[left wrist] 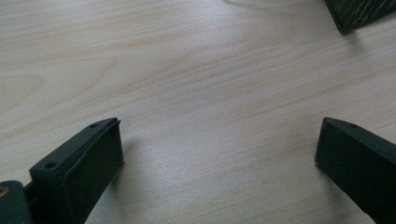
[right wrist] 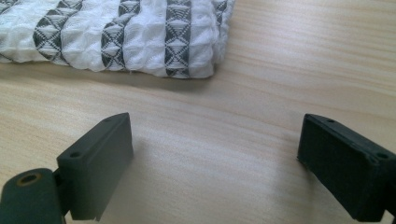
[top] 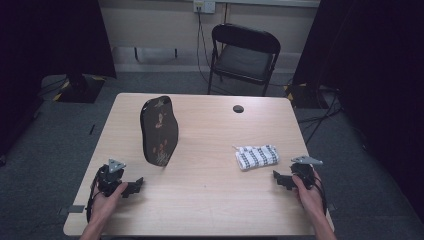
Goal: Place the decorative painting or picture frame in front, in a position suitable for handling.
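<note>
- While parked low near the table's (top: 210, 200) front edge, left gripper (top: 131, 187) spread wide with nothing between the jaws, right gripper (top: 280, 180) likewise wide and empty; read as a ready stance, both hands resting before any reach.
- Seen along the left gripper's own jaws: bare wood grain ahead, one dark patterned corner of the tray (left wrist: 359, 14) at the upper right, so aimed a little short of it and off to one side.
- Seen along the right gripper's own jaws: near edge of the folded cloth (right wrist: 121, 37) just beyond the tips, apart from them, its folded end lined up with the gap; placed so, probably, for a straight pinch on that edge.
- Farther out, toward the table's right edge: folded cloth (top: 257, 156) lying flat, white with dark bands, nearest the right hand.
- Left of centre, toward the far edge: tray (top: 159, 131), dark and oblong, apparently propped up on its edge; hard to tell from above what keeps it standing.
- Near the far edge: round cable hole (top: 238, 108), well apart from both things.
- Beyond the table: folding chair (top: 244, 55), out of play.
</note>
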{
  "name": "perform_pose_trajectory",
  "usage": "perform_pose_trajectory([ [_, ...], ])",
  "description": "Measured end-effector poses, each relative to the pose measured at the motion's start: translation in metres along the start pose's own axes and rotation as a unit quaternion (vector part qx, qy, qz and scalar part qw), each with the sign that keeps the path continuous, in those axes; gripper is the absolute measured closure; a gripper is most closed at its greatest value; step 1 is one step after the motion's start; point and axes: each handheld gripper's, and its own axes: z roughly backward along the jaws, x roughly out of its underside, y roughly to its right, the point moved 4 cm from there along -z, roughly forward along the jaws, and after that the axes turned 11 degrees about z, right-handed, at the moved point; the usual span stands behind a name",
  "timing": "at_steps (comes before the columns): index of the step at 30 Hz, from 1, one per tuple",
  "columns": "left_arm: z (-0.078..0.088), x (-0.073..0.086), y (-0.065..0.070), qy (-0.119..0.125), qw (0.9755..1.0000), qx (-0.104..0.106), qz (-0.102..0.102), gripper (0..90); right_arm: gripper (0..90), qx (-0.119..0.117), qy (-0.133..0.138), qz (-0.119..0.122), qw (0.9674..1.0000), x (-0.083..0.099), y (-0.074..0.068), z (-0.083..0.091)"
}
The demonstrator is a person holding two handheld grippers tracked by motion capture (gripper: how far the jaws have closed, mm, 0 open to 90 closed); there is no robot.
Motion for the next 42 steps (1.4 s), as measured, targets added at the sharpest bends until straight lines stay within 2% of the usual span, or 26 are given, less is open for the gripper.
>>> perform_pose_trajectory([
  [8,0.002,0.000,-0.001,0.001,1.0000,-0.003,0.006,3.2,9.9,0.000,0.000,0.000,1.0000,0.000,0.000,0.000],
  [12,0.004,-0.001,-0.003,0.004,0.9998,-0.010,0.013,10.5,9.9,0.000,0.000,0.000,1.0000,0.000,0.000,0.000],
  [14,0.006,-0.001,-0.004,0.008,0.9996,-0.012,0.025,13.8,9.9,0.000,0.000,0.000,1.0000,0.000,0.000,0.000],
  [19,0.009,-0.001,-0.003,-0.002,0.9995,0.000,0.033,15.8,9.9,0.000,0.000,0.000,1.0000,0.000,0.000,0.000],
  [21,0.010,-0.002,-0.001,-0.001,0.9992,0.016,0.037,16.3,9.9,0.000,0.000,0.000,1.0000,0.000,0.000,0.000],
  [23,0.013,-0.003,0.002,-0.003,0.9989,0.035,0.031,16.4,9.9,0.000,0.000,0.000,1.0000,0.000,0.000,0.000],
  [30,0.021,-0.008,0.020,0.003,0.9973,0.073,0.009,17.7,10.0,0.000,0.000,0.000,1.0000,0.000,0.000,0.000],
  [32,0.024,-0.009,0.026,0.011,0.9956,0.092,0.012,17.7,9.9,0.000,0.000,0.000,1.0000,0.000,0.000,0.000],
  [34,0.029,-0.012,0.030,0.024,0.9945,0.101,0.017,18.3,9.9,0.000,0.000,0.000,1.0000,0.000,0.000,0.000],
  [36,0.034,-0.014,0.033,0.031,0.9937,0.107,0.014,19.5,9.9,0.000,0.000,0.000,1.0000,0.000,0.000,0.000],
  [38,0.040,-0.015,0.036,0.033,0.9933,0.110,0.002,21.1,9.9,0.000,0.000,0.000,1.0000,0.000,0.000,0.000],
  [40,0.046,-0.019,0.040,0.048,0.9910,0.125,0.000,22.1,9.9,0.000,0.000,0.000,1.0000,0.000,0.000,0.000],
  [41,0.053,-0.025,0.044,0.065,0.9898,0.127,-0.005,24.2,9.9,0.000,0.000,0.000,1.0000,0.000,0.000,0.000],
  [42,0.053,-0.025,0.044,0.065,0.9898,0.127,-0.005,25.2,9.9,0.000,0.000,0.000,1.0000,0.000,0.000,0.000],
])
